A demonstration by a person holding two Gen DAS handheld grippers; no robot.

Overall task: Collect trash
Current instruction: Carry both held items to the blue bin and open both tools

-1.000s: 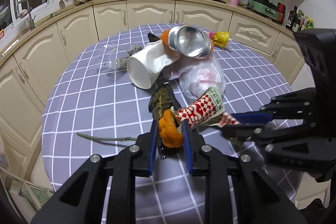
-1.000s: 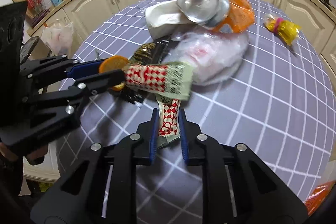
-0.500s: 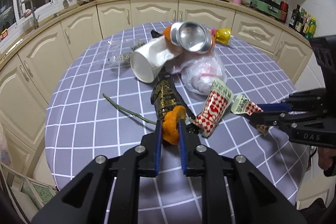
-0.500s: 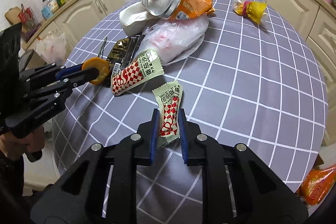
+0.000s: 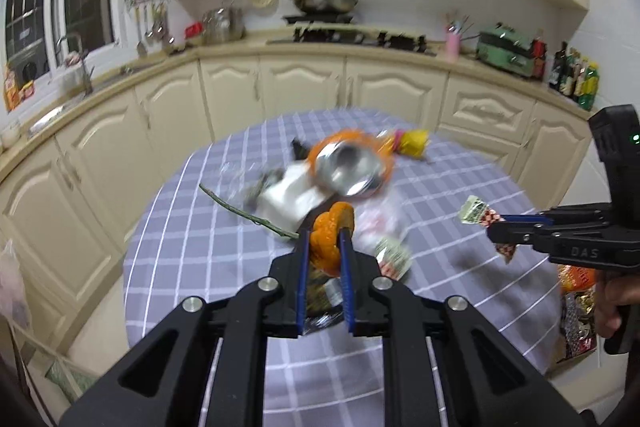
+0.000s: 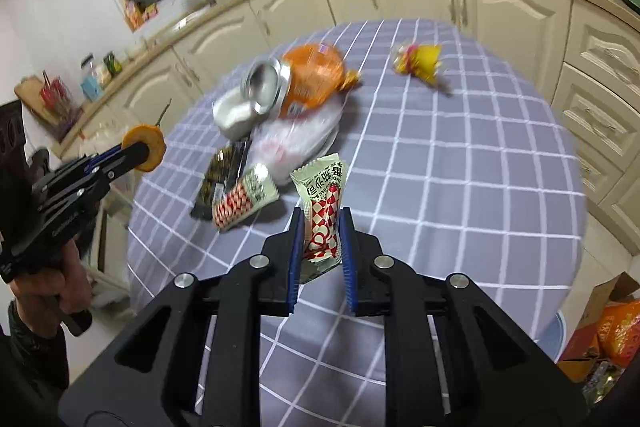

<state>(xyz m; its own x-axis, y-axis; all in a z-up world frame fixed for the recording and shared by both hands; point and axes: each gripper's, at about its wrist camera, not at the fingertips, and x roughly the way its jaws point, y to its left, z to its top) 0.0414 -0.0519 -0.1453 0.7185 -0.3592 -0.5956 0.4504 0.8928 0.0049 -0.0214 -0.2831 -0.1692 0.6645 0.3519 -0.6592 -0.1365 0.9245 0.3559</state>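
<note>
Trash half-gathered: left claw (image 5: 325, 242) clamps orange peel (image 5: 333, 227), right claw (image 6: 320, 233) clamps sachet (image 6: 322, 203); can (image 6: 266, 87), cup (image 6: 232, 115), wrappers remain on surface (image 6: 460, 187).

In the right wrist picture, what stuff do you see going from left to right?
Orange peel in the left gripper → dark wrapper → checked snack packet in the right gripper → yellow wrapper.
</note>
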